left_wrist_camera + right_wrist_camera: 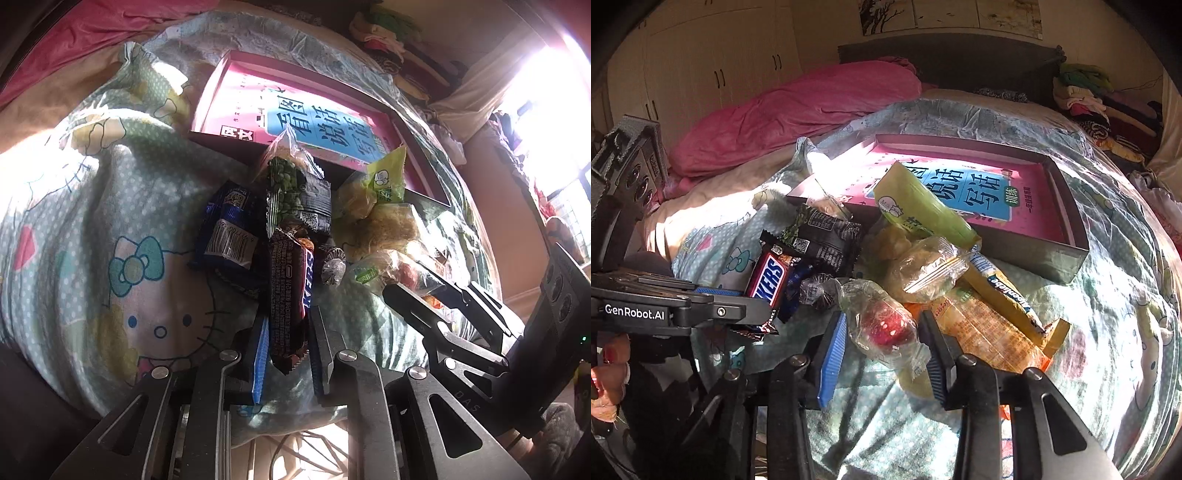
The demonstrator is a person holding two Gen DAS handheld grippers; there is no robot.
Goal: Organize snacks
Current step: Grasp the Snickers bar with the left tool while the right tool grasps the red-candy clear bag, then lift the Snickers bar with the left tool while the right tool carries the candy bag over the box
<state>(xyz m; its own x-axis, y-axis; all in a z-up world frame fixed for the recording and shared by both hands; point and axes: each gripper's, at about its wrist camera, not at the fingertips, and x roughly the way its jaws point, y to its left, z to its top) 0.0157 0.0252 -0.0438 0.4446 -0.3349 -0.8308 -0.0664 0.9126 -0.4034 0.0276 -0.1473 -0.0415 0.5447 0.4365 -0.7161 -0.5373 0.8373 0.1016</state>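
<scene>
A pile of snacks lies on a Hello Kitty bedsheet before a shallow box [424, 173] [1067, 254] with a pink book in it. My left gripper [286, 339] has its jaws around a Snickers bar [290, 291] [768, 280], close to its sides. My right gripper [882, 343] is open around a clear packet with a red sweet [882, 325]; it also shows in the left wrist view [428, 291]. Nearby lie a blue packet [227, 232], a green pea packet [295, 188], a black packet [823, 236], a green milk packet [919, 206] and a yellow stick pack [1004, 291].
A pink duvet [798, 114] lies at the bed's far side. Folded clothes [1089, 99] are stacked at the headboard's right. White wardrobes [713, 55] stand behind. An orange packet [982, 328] lies under the pile. A bright window [546, 110] is to the right.
</scene>
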